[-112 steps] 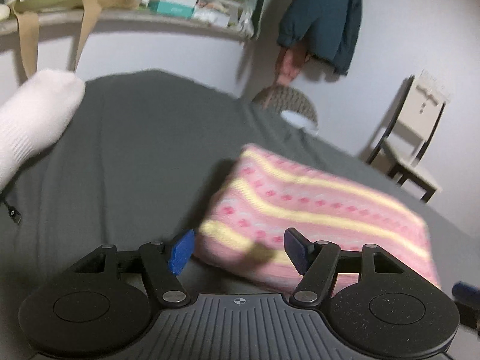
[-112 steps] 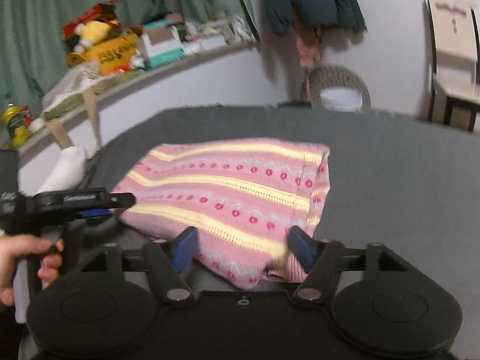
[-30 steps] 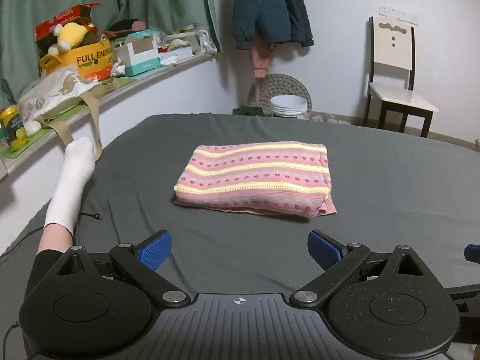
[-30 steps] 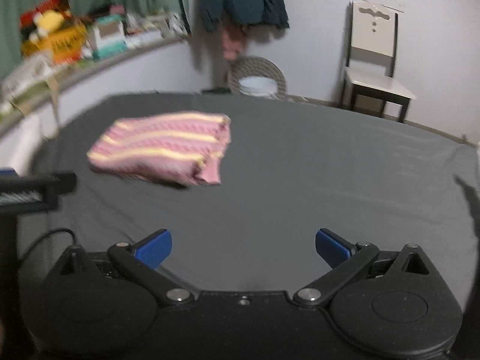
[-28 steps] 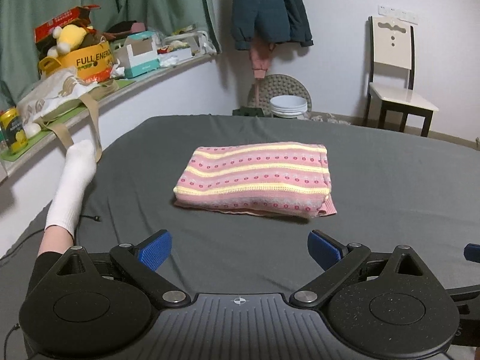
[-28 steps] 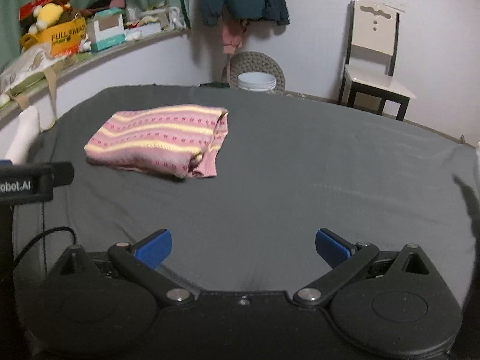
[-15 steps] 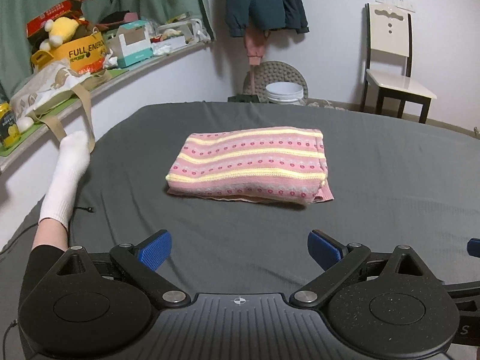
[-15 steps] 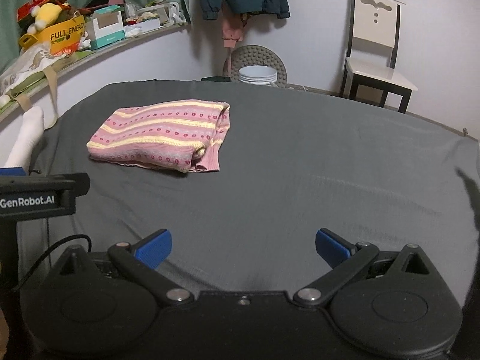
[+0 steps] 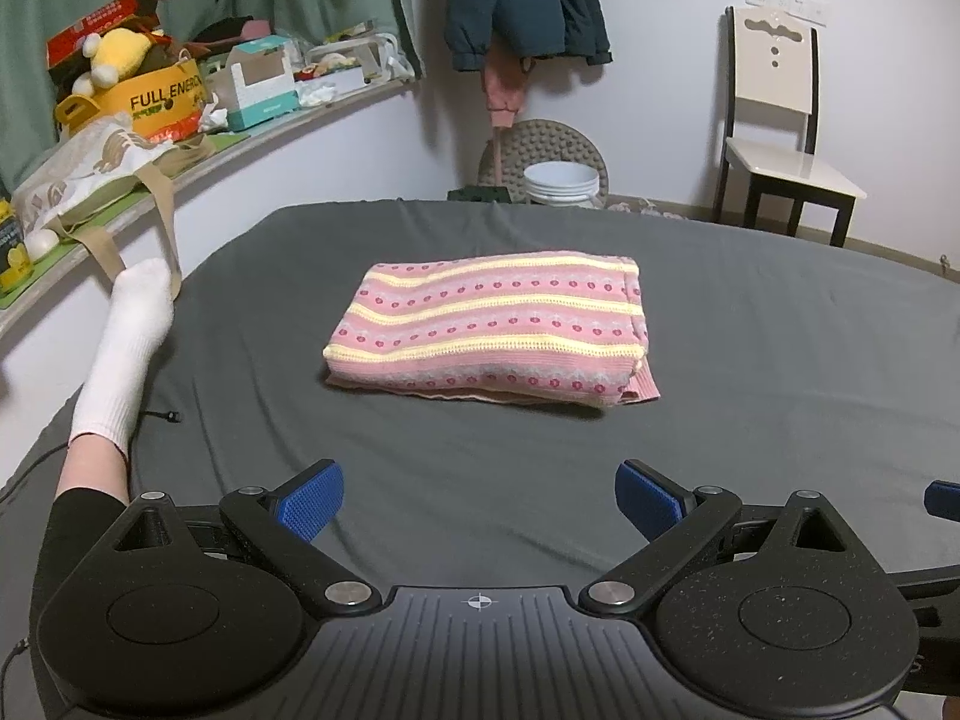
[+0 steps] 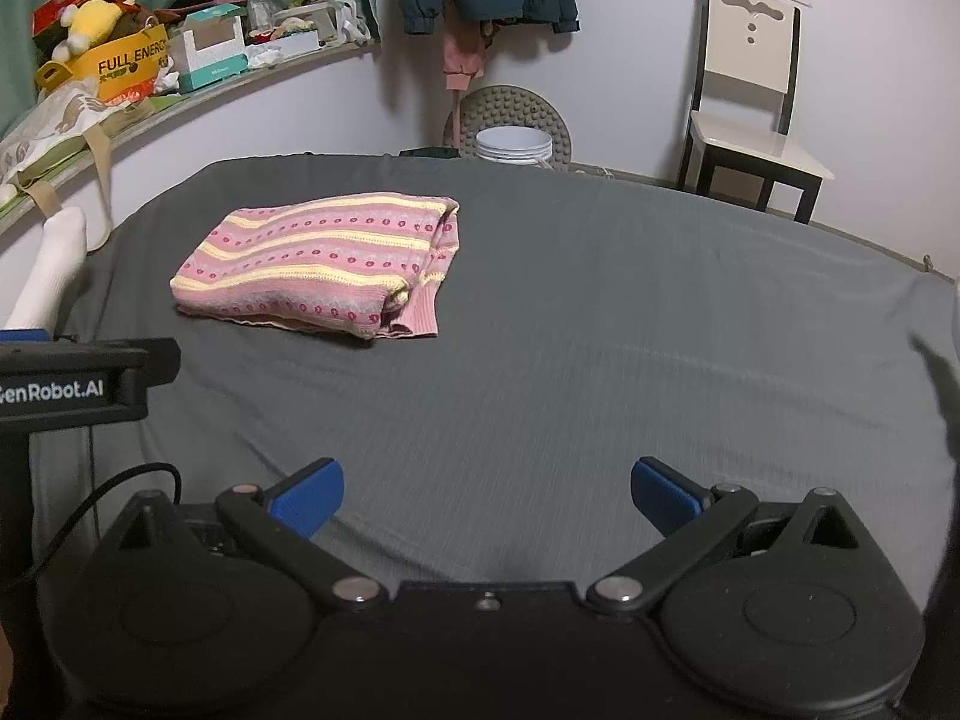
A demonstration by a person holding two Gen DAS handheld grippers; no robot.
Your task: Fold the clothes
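A pink knitted sweater (image 9: 492,330) with yellow stripes lies folded into a flat rectangle on the grey bed sheet (image 9: 780,360). In the right wrist view the same sweater (image 10: 318,264) sits to the far left. My left gripper (image 9: 480,495) hovers open, well short of the sweater, with nothing between its blue pads. My right gripper (image 10: 487,495) is also open and empty, further back over bare sheet. The left gripper's body (image 10: 72,384) shows at the left edge of the right wrist view.
A person's leg in a white sock (image 9: 129,342) rests on the bed's left side. A cluttered shelf (image 9: 180,120) runs along the left wall. A chair (image 9: 780,138), a white bucket (image 9: 561,183) and a hanging jacket (image 9: 522,0) stand beyond the bed.
Both grippers have pulled back from the folded sweater, which they were close against earlier, and opened wider. In the last half second the views shifted only slightly.
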